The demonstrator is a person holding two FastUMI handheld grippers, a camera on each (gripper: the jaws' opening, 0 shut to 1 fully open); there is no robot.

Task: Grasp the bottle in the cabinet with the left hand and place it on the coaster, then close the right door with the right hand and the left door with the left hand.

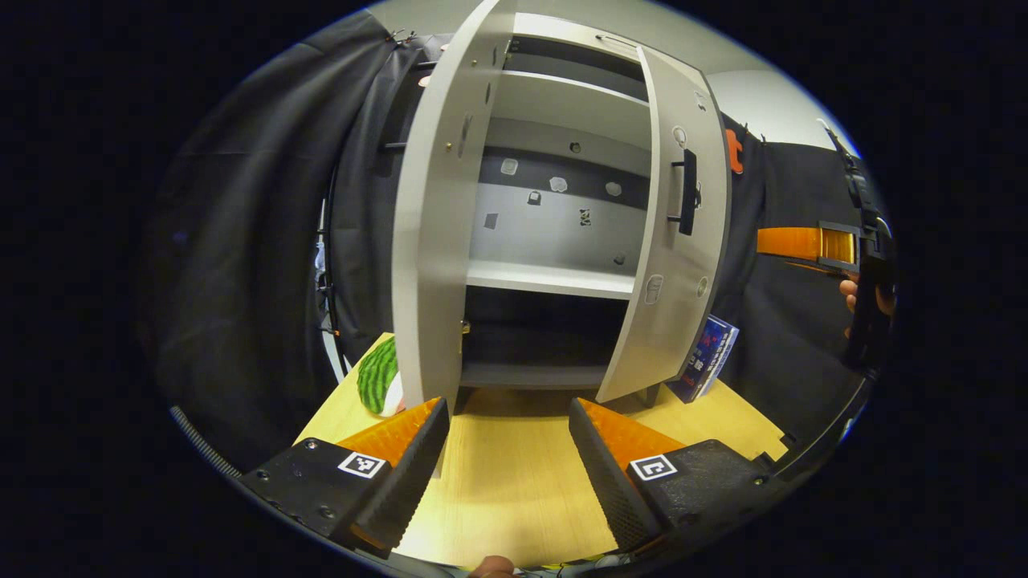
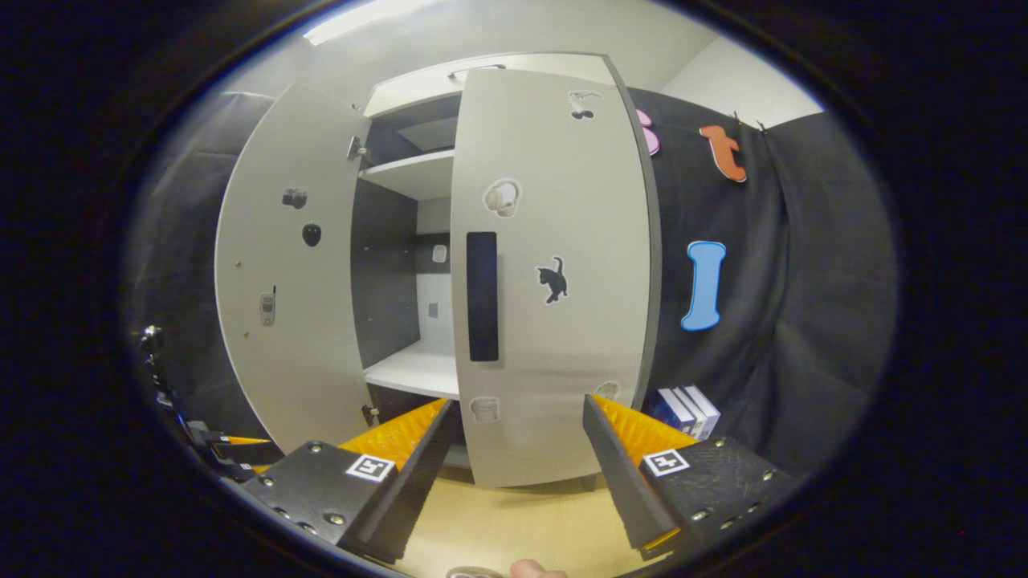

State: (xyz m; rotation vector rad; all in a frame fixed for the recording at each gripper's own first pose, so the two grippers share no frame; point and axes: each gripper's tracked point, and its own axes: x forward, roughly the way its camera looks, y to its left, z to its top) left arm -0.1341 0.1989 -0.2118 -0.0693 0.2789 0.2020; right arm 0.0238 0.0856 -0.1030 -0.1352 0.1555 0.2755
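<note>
Both claws, left [image 1: 507, 449] and right [image 2: 514, 457], gape empty; right door [image 2: 554, 273] looks light, stiff, best pushed near its handle [image 2: 482, 295].

- I see the cabinet [image 1: 554, 277] in pale grey, its doors dotted with small stickers, one a black cat [image 2: 552, 280].
- Ahead of my left jaws, the tabletop [image 1: 514, 474] is light yellow wood.
- Left of them sits a green-striped watermelon piece [image 1: 378, 375].
- To their right, a blue box [image 1: 707, 359].
</note>
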